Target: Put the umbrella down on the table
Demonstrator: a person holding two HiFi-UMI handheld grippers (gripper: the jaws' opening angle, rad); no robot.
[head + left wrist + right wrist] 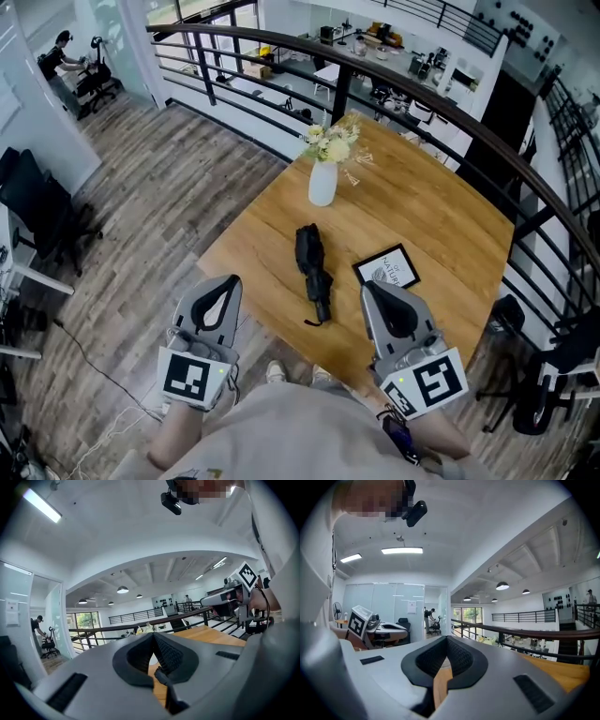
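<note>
A folded black umbrella point(314, 270) lies flat on the wooden table point(441, 216), its strap end toward the near edge. In the head view my left gripper point(232, 278) hovers just off the table's near-left edge, left of the umbrella, jaws shut and empty. To the umbrella's right, my right gripper point(367, 285) hangs over the near edge, also shut on nothing. The left gripper view shows its tips point(152, 633) meeting, and the right gripper view shows its own tips point(447, 638) pressed together. Neither gripper touches the umbrella.
A white vase of flowers point(323, 173) stands at the table's far side. A small black-framed card point(387, 267) lies just right of the umbrella. A dark railing point(375, 80) curves behind the table. Black chairs point(553, 375) stand to the right.
</note>
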